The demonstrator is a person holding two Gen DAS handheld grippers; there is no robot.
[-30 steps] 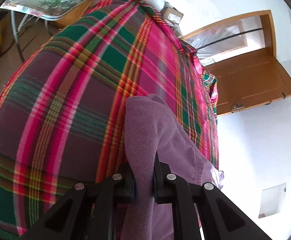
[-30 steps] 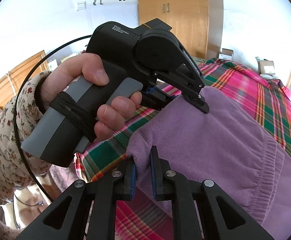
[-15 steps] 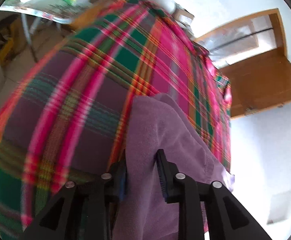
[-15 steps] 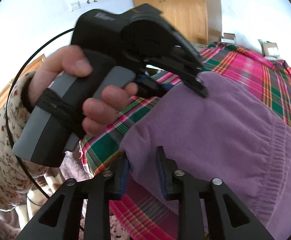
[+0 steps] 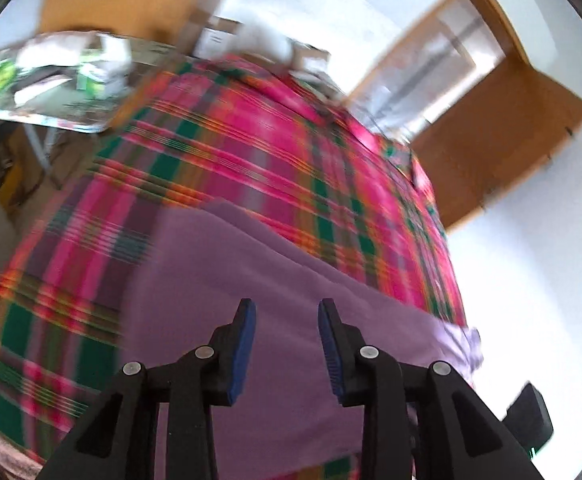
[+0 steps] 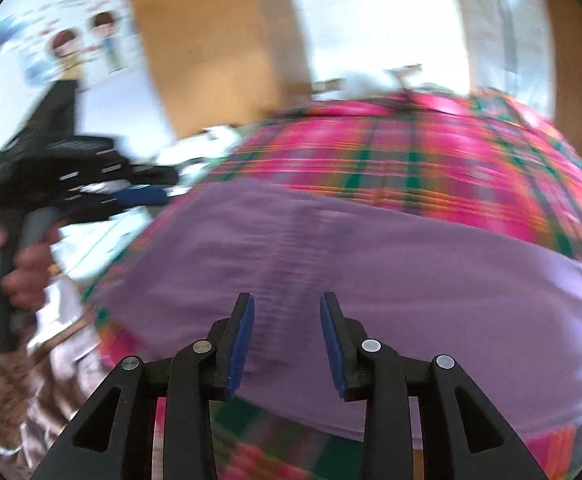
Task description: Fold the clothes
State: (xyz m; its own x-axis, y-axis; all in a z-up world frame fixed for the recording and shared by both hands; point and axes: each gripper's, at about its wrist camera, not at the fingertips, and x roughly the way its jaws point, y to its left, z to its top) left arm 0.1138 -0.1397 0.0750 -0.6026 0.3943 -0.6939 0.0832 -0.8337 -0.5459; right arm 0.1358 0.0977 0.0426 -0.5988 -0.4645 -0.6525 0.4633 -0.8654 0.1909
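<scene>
Both the left claw [image 5: 287, 344] and the right claw [image 6: 287, 340] are spread wide, gripping nothing, above a purple fleece garment [image 6: 331, 248] lying flat on the plaid-covered bed [image 5: 251, 152]; both views are motion-blurred.

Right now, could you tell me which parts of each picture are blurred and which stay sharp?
Left wrist view: plaid bedcover and purple garment smeared by motion, gripper's own jaws crisp. Right wrist view: heavier smear, left gripper streaked, jaws up close sharp.
</scene>
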